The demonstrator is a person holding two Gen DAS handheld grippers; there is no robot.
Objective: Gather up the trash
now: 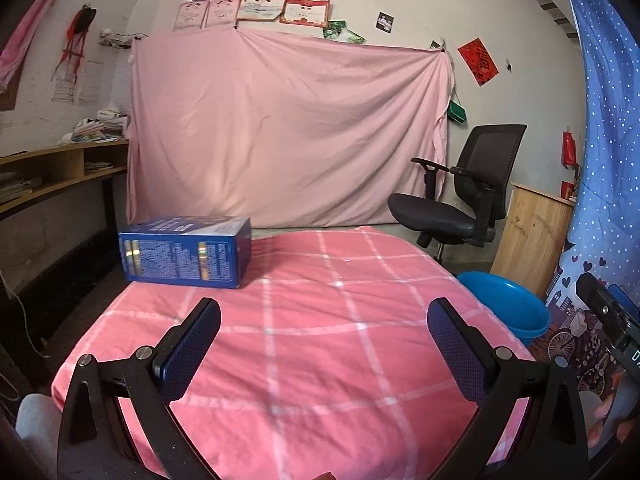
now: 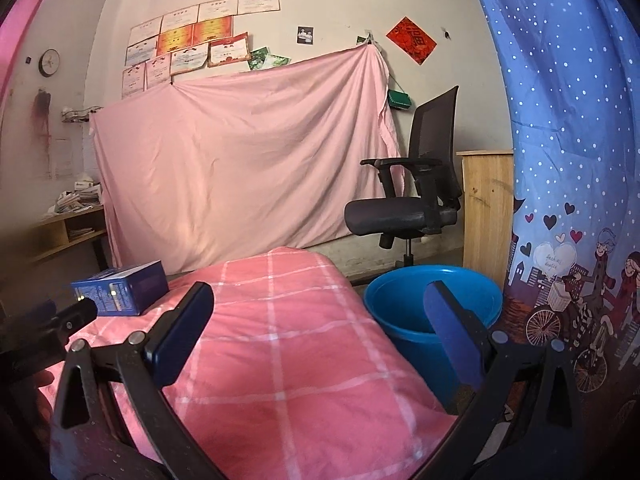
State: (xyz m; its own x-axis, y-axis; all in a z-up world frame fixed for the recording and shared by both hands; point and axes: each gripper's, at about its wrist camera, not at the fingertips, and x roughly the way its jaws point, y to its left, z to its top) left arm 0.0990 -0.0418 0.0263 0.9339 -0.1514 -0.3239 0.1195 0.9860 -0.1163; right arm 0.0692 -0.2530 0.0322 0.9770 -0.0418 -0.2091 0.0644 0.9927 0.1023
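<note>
Ahead and to the left of the left gripper (image 1: 324, 328), a blue box (image 1: 185, 252) lay on the pink checked cover (image 1: 320, 360), well apart from the spread, empty jaws. The reach appeared not yet begun; next called for advancing left.

Ahead-right of the right gripper (image 2: 318, 312), likewise spread and empty, stood the blue bucket (image 2: 404, 300), held level.
</note>
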